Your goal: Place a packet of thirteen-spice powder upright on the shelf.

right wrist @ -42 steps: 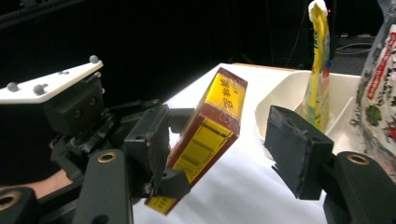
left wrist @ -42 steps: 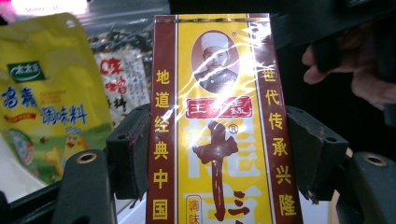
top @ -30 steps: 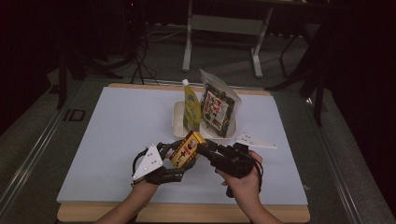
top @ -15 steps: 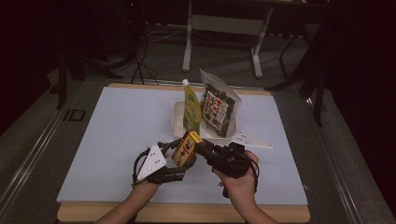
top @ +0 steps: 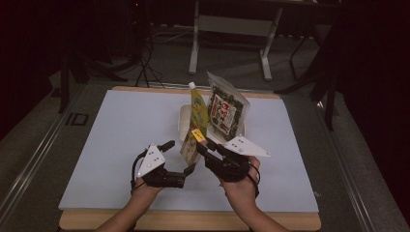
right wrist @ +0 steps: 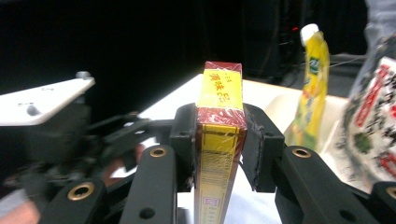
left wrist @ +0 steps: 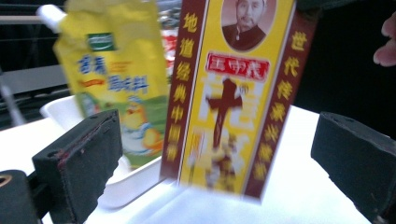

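The right gripper (right wrist: 219, 140) clamps a red-and-yellow box (right wrist: 218, 135) between its pads, holding it upright above the near middle of the white table (top: 111, 145). The left gripper (top: 180, 157), just left of the box, has its jaws spread wide on either side of it without touching. Just beyond stands a white tray (top: 184, 121) holding a yellow spouted pouch (top: 197, 106) and a dark snack bag (top: 225, 113).

- The box (right wrist: 219, 140) clamped between the right gripper's (right wrist: 219, 144) matt black foam-like pads (right wrist: 256, 140) wore glossy clear film.
- Just beyond it, the yellow pouch (left wrist: 116, 84) looked smooth, shiny plastic.
- Brass-coloured metal rivets (right wrist: 159, 152) studded the jaws.
- The table (top: 116, 140) looked matt white.
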Demonstrator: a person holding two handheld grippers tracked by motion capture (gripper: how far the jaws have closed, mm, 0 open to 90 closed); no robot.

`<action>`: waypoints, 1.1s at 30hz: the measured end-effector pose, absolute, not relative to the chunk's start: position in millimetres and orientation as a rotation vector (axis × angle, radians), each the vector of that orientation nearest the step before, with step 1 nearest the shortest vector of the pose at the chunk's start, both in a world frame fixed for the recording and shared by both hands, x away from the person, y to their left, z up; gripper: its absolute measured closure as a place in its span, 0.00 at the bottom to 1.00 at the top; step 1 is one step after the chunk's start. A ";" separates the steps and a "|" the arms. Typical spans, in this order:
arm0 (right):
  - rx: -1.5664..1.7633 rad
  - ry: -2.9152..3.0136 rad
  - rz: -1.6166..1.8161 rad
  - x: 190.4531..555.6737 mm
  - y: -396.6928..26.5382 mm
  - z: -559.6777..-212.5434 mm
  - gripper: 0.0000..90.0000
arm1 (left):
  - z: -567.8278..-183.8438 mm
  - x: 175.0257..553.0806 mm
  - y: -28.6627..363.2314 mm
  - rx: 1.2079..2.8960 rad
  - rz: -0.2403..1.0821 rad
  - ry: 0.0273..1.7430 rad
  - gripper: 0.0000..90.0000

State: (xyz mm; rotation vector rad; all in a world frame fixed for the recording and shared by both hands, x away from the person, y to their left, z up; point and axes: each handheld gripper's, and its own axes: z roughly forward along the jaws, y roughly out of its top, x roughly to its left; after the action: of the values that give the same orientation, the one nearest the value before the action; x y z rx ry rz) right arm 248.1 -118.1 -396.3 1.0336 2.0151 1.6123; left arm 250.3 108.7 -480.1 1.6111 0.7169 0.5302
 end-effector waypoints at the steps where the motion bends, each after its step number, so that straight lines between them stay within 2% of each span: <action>1: 1.026 2.000 1.605 249.2 -115.6 -396.3 0.76 | -480.1 249.4 111.9 1.607 0.550 0.733 0.03; 21: 1.109 1.767 1.430 314.9 -54.9 -407.8 0.76 | -488.5 238.9 155.3 1.553 0.654 0.837 0.03; 33: 1.160 1.704 1.293 341.4 -23.7 -425.1 0.76 | -492.2 238.3 160.0 1.543 0.675 0.854 0.03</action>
State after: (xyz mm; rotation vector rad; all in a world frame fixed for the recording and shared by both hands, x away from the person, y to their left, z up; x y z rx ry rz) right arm 341.4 -23.7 -425.1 1.1597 1.7038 1.2934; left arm 238.3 160.0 -492.2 1.5425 0.8535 0.6749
